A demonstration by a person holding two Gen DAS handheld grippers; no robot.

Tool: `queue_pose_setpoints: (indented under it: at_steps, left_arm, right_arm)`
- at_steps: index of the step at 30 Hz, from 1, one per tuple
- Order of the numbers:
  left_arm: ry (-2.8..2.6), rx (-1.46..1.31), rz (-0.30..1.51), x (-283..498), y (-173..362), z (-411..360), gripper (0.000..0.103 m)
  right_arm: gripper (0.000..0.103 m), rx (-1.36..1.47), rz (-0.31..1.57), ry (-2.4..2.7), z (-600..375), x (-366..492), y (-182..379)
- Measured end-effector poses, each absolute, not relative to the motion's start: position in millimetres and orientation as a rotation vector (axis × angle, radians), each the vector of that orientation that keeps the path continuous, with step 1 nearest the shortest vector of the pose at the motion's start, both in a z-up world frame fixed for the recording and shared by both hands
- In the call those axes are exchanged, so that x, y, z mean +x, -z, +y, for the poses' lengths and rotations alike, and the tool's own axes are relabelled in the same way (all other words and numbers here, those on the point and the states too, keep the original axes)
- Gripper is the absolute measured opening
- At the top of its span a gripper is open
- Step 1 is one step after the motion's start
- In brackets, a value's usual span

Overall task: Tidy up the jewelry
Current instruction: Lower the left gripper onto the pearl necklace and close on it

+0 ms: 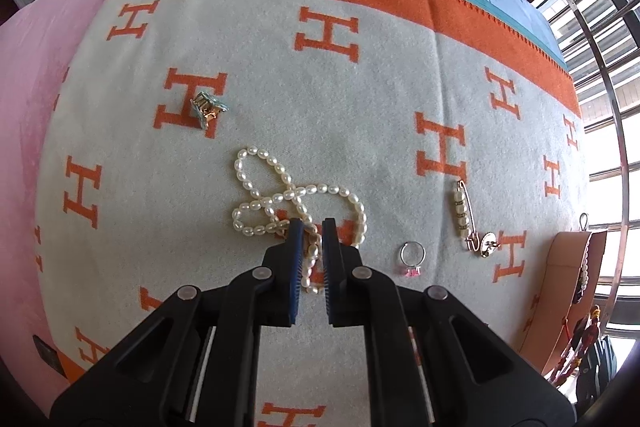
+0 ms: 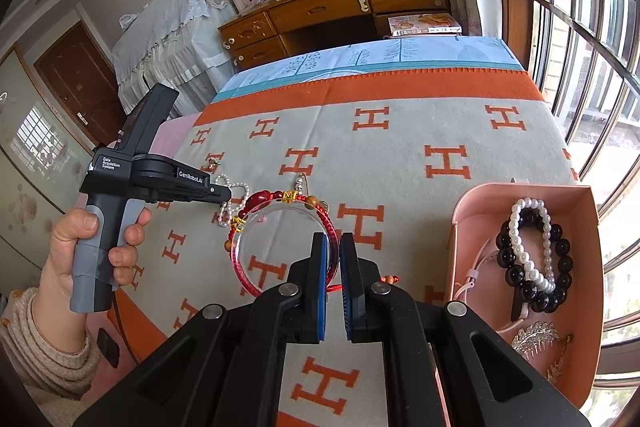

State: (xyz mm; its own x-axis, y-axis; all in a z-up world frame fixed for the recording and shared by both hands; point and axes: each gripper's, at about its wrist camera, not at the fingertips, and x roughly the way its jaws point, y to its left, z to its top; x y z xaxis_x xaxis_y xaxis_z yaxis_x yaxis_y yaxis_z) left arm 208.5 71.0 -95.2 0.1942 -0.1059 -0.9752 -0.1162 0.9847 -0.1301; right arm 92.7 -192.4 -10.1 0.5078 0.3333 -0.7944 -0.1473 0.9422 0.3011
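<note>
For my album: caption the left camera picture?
Left gripper fingers straddling the pearl necklace on the blanket.

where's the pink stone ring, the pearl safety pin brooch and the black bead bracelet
pink stone ring [image 1: 412,254]: left wrist view, on its silver band.
pearl safety pin brooch [image 1: 461,209]: left wrist view, on its row of pearls.
black bead bracelet [image 2: 505,255]: right wrist view, on a bead of its left side, inside the pink box [image 2: 464,219].

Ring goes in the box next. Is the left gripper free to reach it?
Probably not yet: the left gripper is shut on the pearl necklace. Otherwise the ring lies unobstructed just right of it.
</note>
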Motion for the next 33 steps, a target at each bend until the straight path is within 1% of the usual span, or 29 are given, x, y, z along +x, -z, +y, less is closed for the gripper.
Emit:
queue_pose_setpoints:
  at_steps: [6, 12, 18, 19, 20, 22, 23, 25, 27, 28, 29, 30, 33]
  left_arm:
    - [-0.015, -0.156, 1.385, 217, 99, 64, 0.007]
    - [-0.02, -0.104, 1.441, 225, 104, 53, 0.007]
    - [-0.024, -0.024, 1.456, 228, 102, 41, 0.007]
    - [-0.021, -0.02, 1.461, 229, 102, 39, 0.007]
    - [-0.021, -0.02, 1.463, 230, 101, 39, 0.01]
    - [-0.017, -0.019, 1.463, 229, 100, 38, 0.01]
    - [-0.015, -0.011, 1.462, 228, 100, 36, 0.012]
    - [-0.031, 0.015, 1.458, 229, 104, 36, 0.022]
    - [-0.065, 0.024, 1.458, 229, 106, 43, 0.042]
    - [-0.077, 0.021, 1.461, 230, 107, 46, 0.047]
    - [-0.078, 0.015, 1.46, 230, 107, 48, 0.05]
    - [-0.075, 0.014, 1.461, 231, 107, 49, 0.051]
    - [-0.055, 0.018, 1.454, 230, 106, 51, 0.051]
  right_arm:
    - [0.006, 0.218, 1.0, -0.286, -194, 93, 10]
    - [0.006, 0.229, 1.004, -0.285, -197, 93, 11]
    - [0.006, 0.237, 1.007, -0.285, -198, 94, 12]
    - [0.006, 0.238, 1.006, -0.285, -198, 93, 12]
    - [0.006, 0.237, 1.005, -0.284, -198, 93, 12]
    - [0.006, 0.24, 1.006, -0.28, -199, 94, 14]
    - [0.006, 0.243, 1.008, -0.279, -199, 94, 15]
    - [0.006, 0.246, 1.011, -0.277, -199, 95, 16]
    - [0.006, 0.248, 1.011, -0.277, -199, 95, 18]
    - [0.006, 0.249, 1.011, -0.276, -199, 95, 18]
    - [0.006, 0.249, 1.011, -0.276, -199, 95, 18]
    - [0.006, 0.251, 1.011, -0.275, -200, 95, 18]
    - [0.006, 0.257, 1.016, -0.273, -201, 95, 20]
